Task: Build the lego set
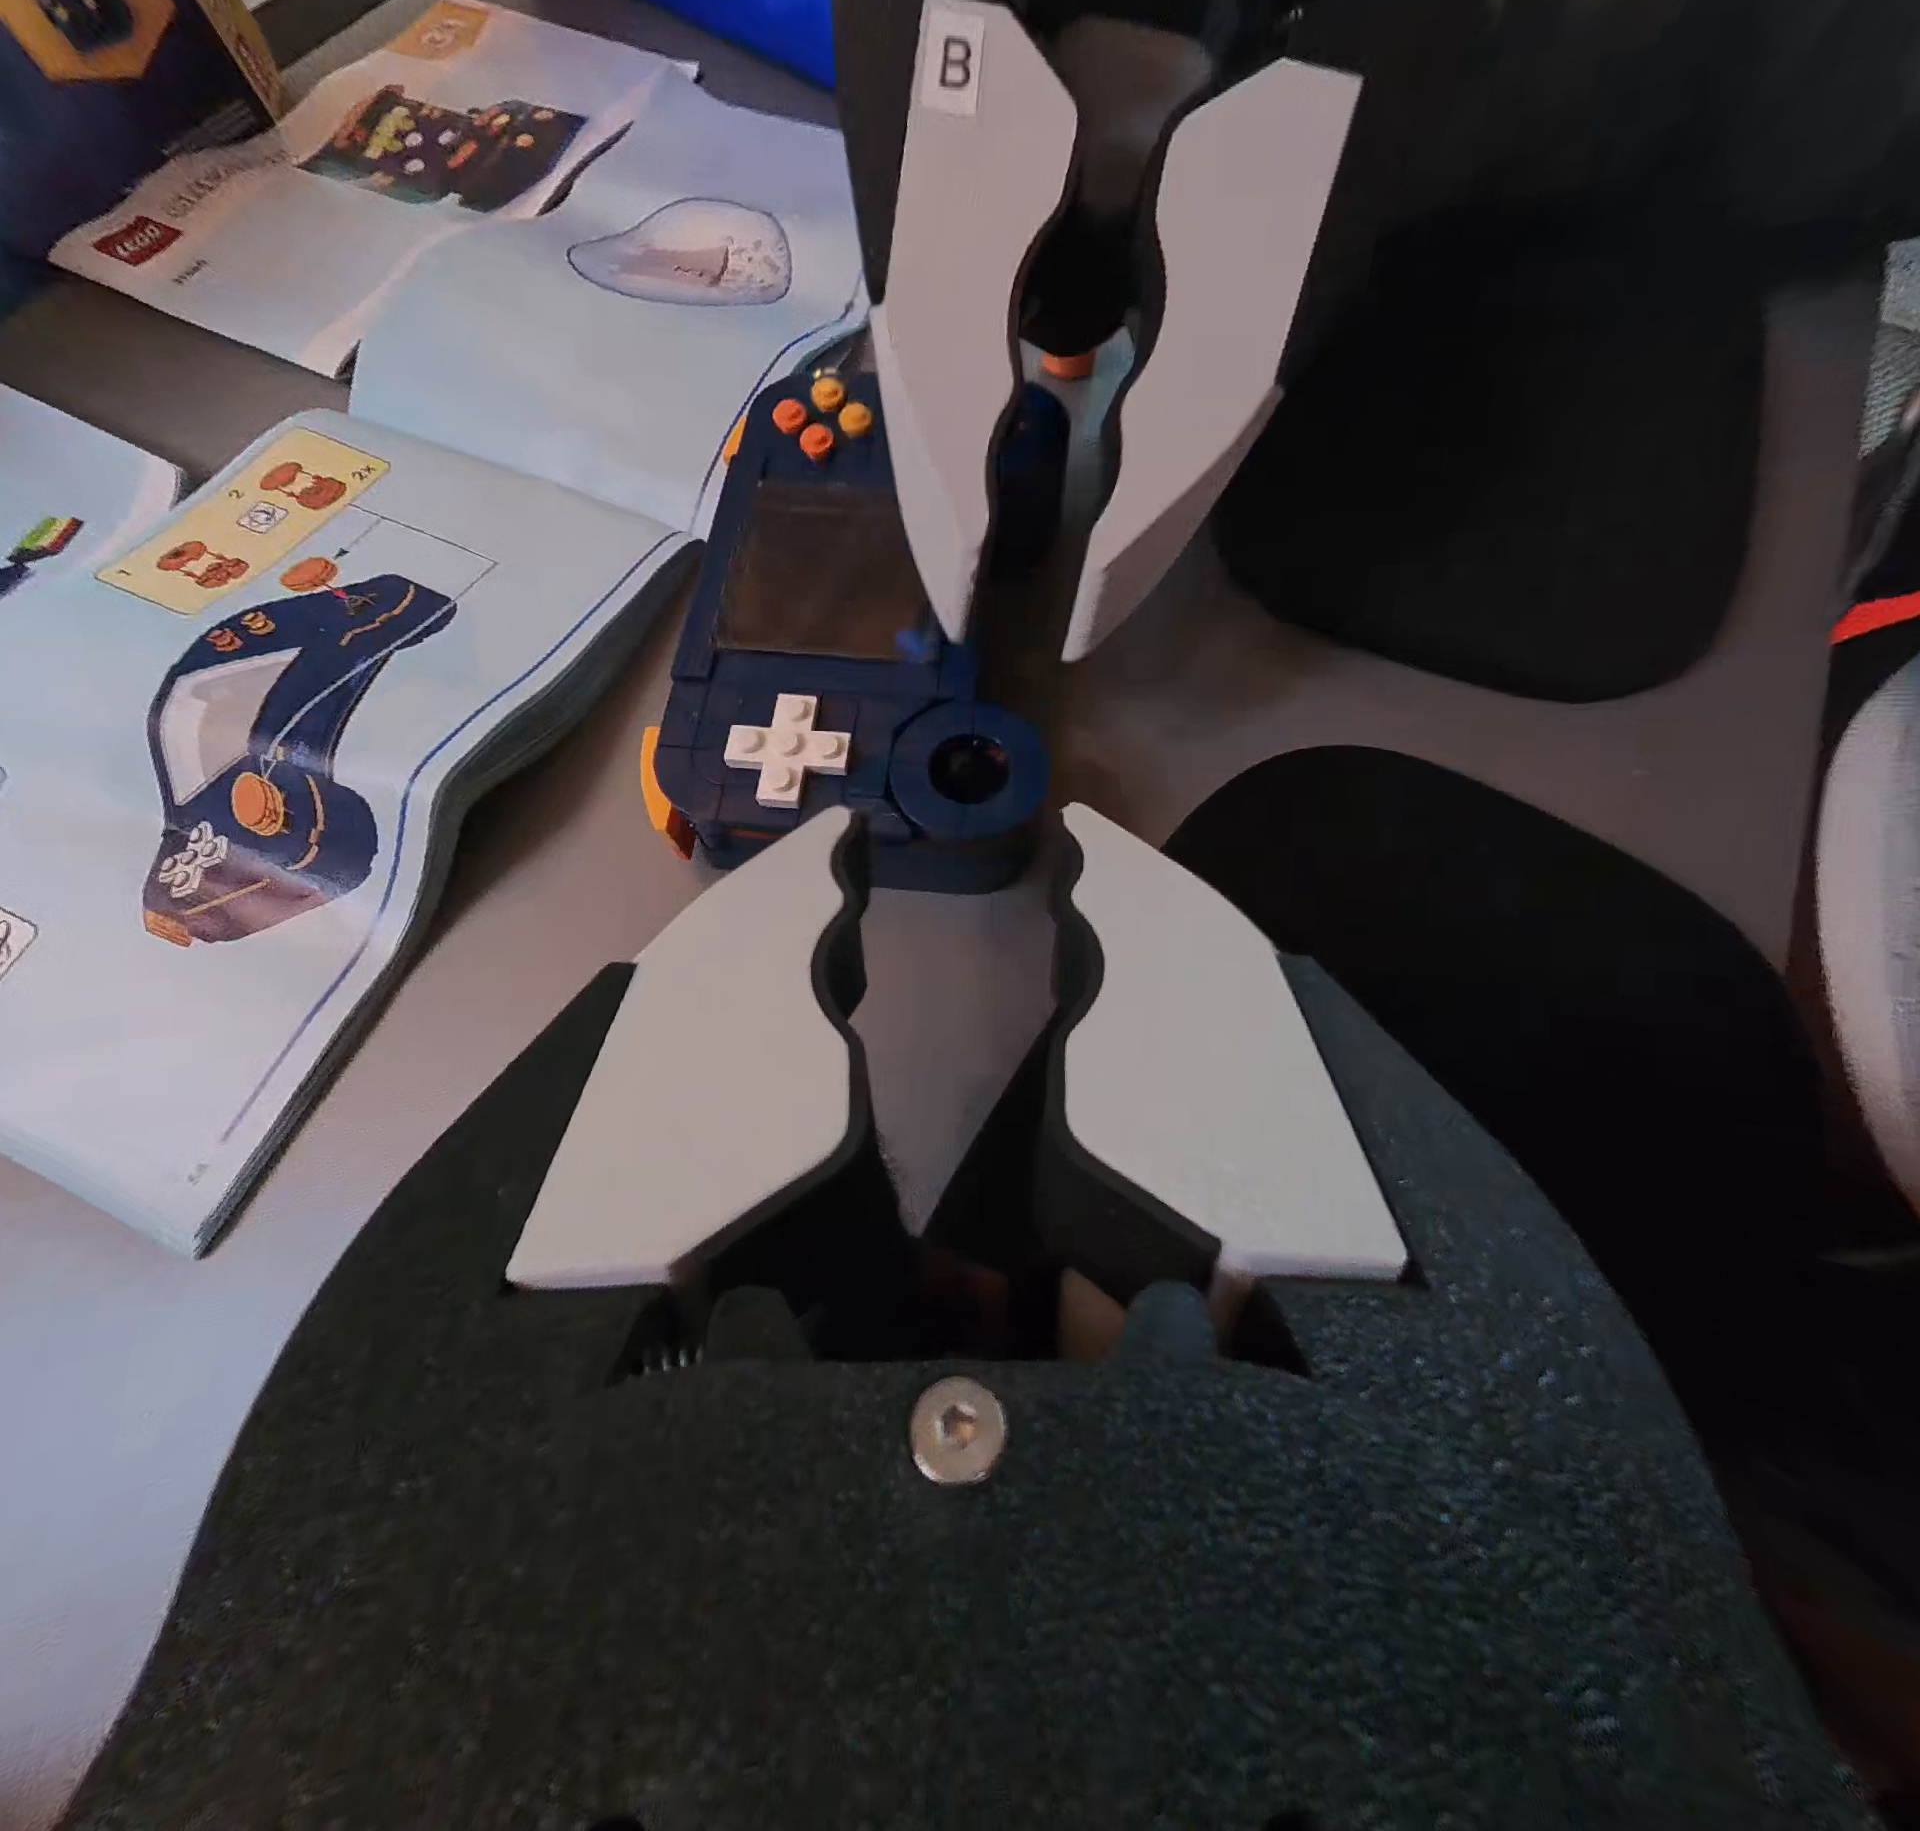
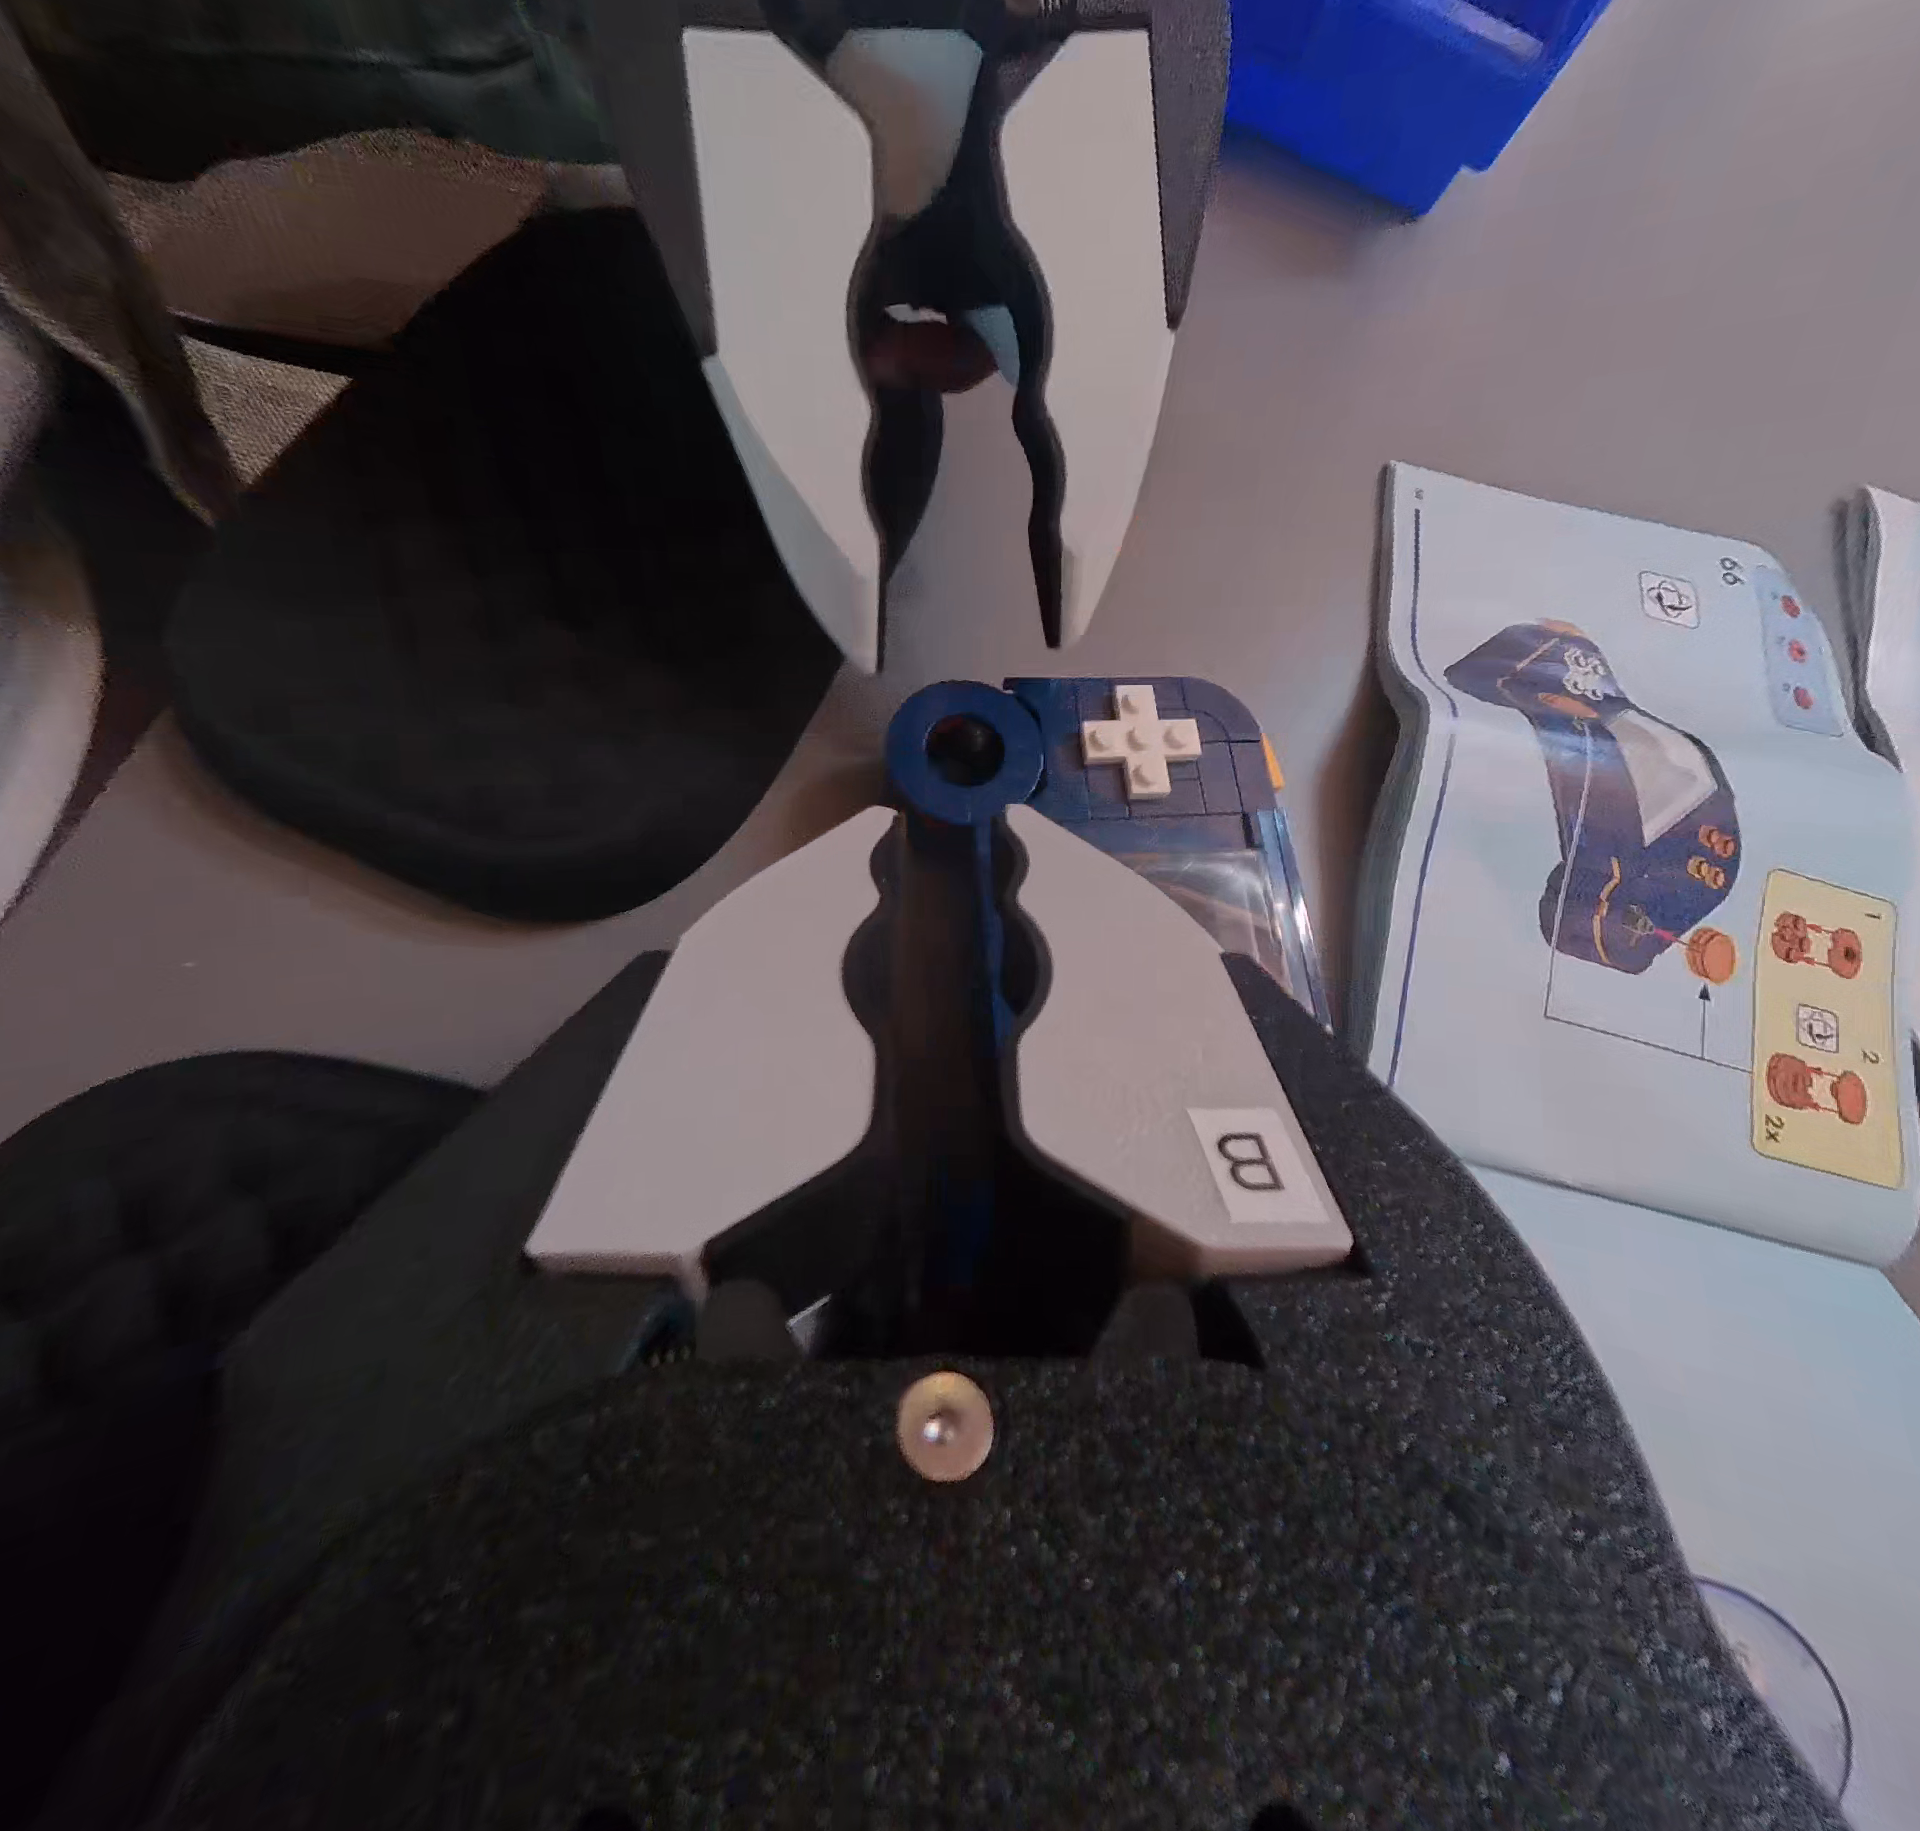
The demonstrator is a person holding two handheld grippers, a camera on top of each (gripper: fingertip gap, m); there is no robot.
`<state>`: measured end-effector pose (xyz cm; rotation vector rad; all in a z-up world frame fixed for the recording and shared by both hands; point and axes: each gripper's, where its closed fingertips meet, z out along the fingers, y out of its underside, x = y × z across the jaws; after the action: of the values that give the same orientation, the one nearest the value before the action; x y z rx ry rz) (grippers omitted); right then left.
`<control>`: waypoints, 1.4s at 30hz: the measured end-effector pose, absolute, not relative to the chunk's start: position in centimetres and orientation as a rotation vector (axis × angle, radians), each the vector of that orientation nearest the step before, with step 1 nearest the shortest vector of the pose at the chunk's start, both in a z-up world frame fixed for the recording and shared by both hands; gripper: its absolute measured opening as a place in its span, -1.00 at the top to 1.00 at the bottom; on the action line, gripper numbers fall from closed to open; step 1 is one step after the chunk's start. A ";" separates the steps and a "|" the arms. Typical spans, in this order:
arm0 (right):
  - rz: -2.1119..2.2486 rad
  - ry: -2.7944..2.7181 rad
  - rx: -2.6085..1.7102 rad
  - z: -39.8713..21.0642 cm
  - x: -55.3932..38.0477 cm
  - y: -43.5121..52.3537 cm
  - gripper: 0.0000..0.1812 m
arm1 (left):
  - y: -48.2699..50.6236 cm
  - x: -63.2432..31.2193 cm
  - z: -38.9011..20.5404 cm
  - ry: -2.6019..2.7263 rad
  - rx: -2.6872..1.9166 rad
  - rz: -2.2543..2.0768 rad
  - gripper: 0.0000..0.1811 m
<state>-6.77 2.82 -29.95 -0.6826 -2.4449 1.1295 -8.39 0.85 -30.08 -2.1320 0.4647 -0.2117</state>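
Observation:
The dark blue lego controller model (image 1: 831,638) lies on the grey table, with a white cross pad (image 1: 790,747), orange buttons (image 1: 821,415), a clear screen and a round blue socket (image 1: 968,763). My left gripper (image 1: 958,817) is open, its tips flanking the near side of the socket without clamping it. My right gripper (image 1: 1020,643), marked with a letter sticker, comes from the far side and is shut on the model's right strip. In the right wrist view, the right gripper (image 2: 958,831) has the dark blue strip between its fingers, the socket (image 2: 966,742) sits just ahead, and the left gripper (image 2: 966,651) faces it.
Open instruction booklets (image 1: 312,773) lie left of the model, also in the right wrist view (image 2: 1621,846). A lego box (image 1: 104,46) and a blue bin (image 2: 1455,46) stand at the back. Large black rounded objects (image 1: 1486,482) sit beside the model. My left and right fingertips are right by each other.

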 end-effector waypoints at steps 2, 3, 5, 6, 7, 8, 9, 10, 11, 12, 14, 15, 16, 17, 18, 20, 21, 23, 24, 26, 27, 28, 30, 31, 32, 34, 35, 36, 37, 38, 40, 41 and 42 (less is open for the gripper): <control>1.126 -2.453 -0.688 -30.3 -7.3 2.4 0.85 | 1.2 -8.4 -30.7 0.475 -2.151 -0.210 0.62; 1.144 -2.462 -0.683 -30.4 -7.4 2.2 0.85 | 1.3 -8.3 -30.7 0.485 -2.147 -0.212 0.62; 1.171 -2.470 -0.667 -30.3 -7.4 1.7 0.84 | 1.6 -8.1 -30.2 0.514 -2.105 -0.204 0.62; 1.181 -2.473 -0.651 -30.3 -7.5 1.5 0.84 | 1.6 -8.1 -30.1 0.522 -2.093 -0.199 0.62; 1.188 -2.470 -0.639 -30.2 -7.6 1.3 0.84 | 1.6 -8.0 -30.2 0.528 -2.096 -0.200 0.62; 1.190 -2.466 -0.634 -30.2 -7.7 1.2 0.84 | 1.6 -7.9 -30.3 0.540 -2.100 -0.207 0.63; 1.198 -2.468 -0.631 -30.2 -7.8 1.1 0.84 | 1.5 -7.8 -30.4 0.551 -2.101 -0.207 0.64; 1.204 -2.473 -0.637 -30.2 -8.0 1.0 0.85 | 1.5 -7.8 -30.5 0.560 -2.101 -0.204 0.65; 1.207 -2.472 -0.648 -30.2 -8.2 1.0 0.89 | 1.5 -7.6 -30.5 0.573 -2.100 -0.209 0.66; 1.205 -2.469 -0.657 -30.3 -8.4 1.0 0.92 | 1.5 -7.6 -30.6 0.581 -2.101 -0.212 0.68; 1.189 -2.461 -0.677 -30.3 -8.7 1.2 0.98 | 1.4 -7.5 -30.8 0.591 -2.114 -0.223 0.73; 1.182 -2.464 -0.676 -30.4 -8.7 1.2 0.98 | 1.4 -7.4 -30.8 0.590 -2.114 -0.227 0.75; 1.174 -2.470 -0.674 -30.5 -8.6 1.2 0.97 | 1.4 -7.5 -30.8 0.582 -2.115 -0.233 0.76; 1.163 -2.478 -0.676 -30.6 -8.5 1.2 0.92 | 1.4 -7.5 -30.8 0.574 -2.116 -0.247 0.78; 1.150 -2.484 -0.684 -30.6 -8.5 1.3 0.88 | 1.4 -7.5 -30.8 0.567 -2.117 -0.262 0.78; 1.133 -2.475 -0.687 -30.3 -8.7 1.2 0.91 | 1.4 -7.5 -30.8 0.561 -2.118 -0.275 0.78; 1.127 -2.470 -0.680 -30.2 -8.9 1.0 0.93 | 1.4 -7.5 -30.8 0.560 -2.118 -0.277 0.78; 1.096 -2.494 -0.675 -30.5 -8.8 1.0 0.97 | 1.4 -7.5 -30.8 0.555 -2.118 -0.278 0.78; 1.092 -2.499 -0.681 -30.5 -8.8 1.0 0.97 | 1.4 -7.5 -30.8 0.551 -2.118 -0.282 0.78; 1.091 -2.501 -0.677 -30.5 -8.8 1.0 0.98 | 1.4 -7.6 -30.8 0.546 -2.119 -0.288 0.78; 1.091 -2.500 -0.671 -30.6 -8.8 1.0 0.98 | 1.4 -7.6 -30.8 0.544 -2.120 -0.292 0.79; 1.090 -2.499 -0.668 -30.6 -8.7 1.1 0.98 | 1.4 -7.5 -30.8 0.544 -2.121 -0.300 0.82; 1.096 -2.495 -0.676 -30.6 -8.8 1.2 0.98 | 1.2 -7.2 -30.9 0.559 -2.125 -0.345 0.90; 1.101 -2.495 -0.675 -30.6 -8.8 1.2 0.98 | 1.2 -7.2 -30.9 0.557 -2.126 -0.350 0.90; 1.101 -2.494 -0.668 -30.6 -8.8 1.2 0.98 | 1.2 -7.2 -30.9 0.556 -2.127 -0.352 0.90; 1.105 -2.492 -0.671 -30.6 -8.8 1.2 0.98 | 1.2 -7.2 -30.9 0.553 -2.129 -0.359 0.90; 1.113 -2.491 -0.677 -30.6 -8.8 1.2 0.98 | 1.2 -7.2 -30.9 0.549 -2.129 -0.363 0.90; 1.119 -2.491 -0.679 -30.6 -8.8 1.2 0.98 | 1.2 -7.2 -30.9 0.548 -2.129 -0.366 0.90; 1.122 -2.491 -0.678 -30.6 -8.8 1.2 0.98 | 1.2 -7.2 -30.9 0.545 -2.130 -0.370 0.90; 1.122 -2.491 -0.674 -30.6 -8.7 1.2 0.98 | 1.2 -7.2 -30.9 0.542 -2.131 -0.376 0.90; 1.121 -2.494 -0.666 -30.6 -8.7 1.3 0.99 | 1.2 -7.2 -30.9 0.533 -2.133 -0.392 0.90; 1.125 -2.494 -0.668 -30.6 -8.7 1.3 0.98 | 1.2 -7.2 -30.9 0.531 -2.133 -0.397 0.90; 1.128 -2.493 -0.668 -30.6 -8.7 1.3 0.98 | 1.2 -7.2 -30.9 0.530 -2.133 -0.399 0.90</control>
<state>-8.66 1.28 -30.56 -0.6684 -2.4929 1.1277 -7.15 1.24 -30.88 -2.1328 0.5296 -0.3990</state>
